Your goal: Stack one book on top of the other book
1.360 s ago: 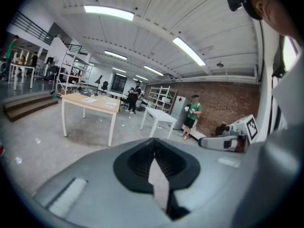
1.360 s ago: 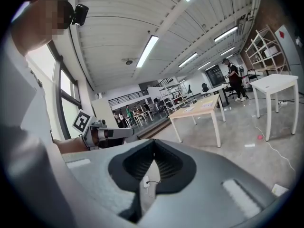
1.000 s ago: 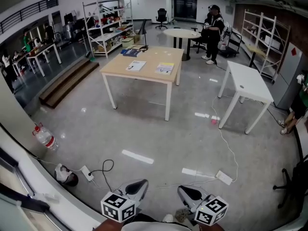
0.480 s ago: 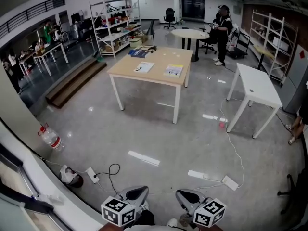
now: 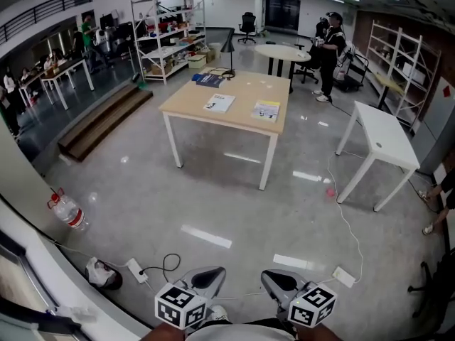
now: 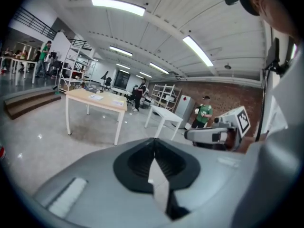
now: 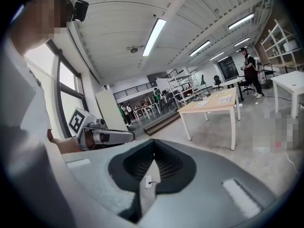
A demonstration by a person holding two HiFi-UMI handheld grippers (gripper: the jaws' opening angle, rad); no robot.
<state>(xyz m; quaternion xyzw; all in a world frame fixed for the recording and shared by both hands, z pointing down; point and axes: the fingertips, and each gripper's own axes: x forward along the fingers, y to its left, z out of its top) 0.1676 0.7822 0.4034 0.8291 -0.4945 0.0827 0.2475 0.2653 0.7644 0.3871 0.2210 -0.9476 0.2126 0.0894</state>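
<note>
Head view: the left gripper (image 5: 207,278) and the right gripper (image 5: 274,281) are held low, side by side, pointing ahead. Well ahead of them, a rectangular wooden table (image 5: 242,91) bears two flat books lying apart: a white book (image 5: 220,103) and a yellow book (image 5: 266,110).

Left gripper view: jaws pressed together, holding nothing.

Right gripper view: jaws likewise together, empty.

1. Head view: from high up, facing forward and steeply down across the floor (image 5: 213,190). The counter (image 5: 227,109) stands well off, and the left tongs (image 5: 207,275) and right tongs (image 5: 276,280) sit at the bottom edge.
2. Left gripper view: just behind its own tongs, facing nearly level. Counter far off at left, right tongs near at right.
3. Right gripper view: likewise. Counter far off at right, left tongs near at left.
4. All three share the counter.
</note>
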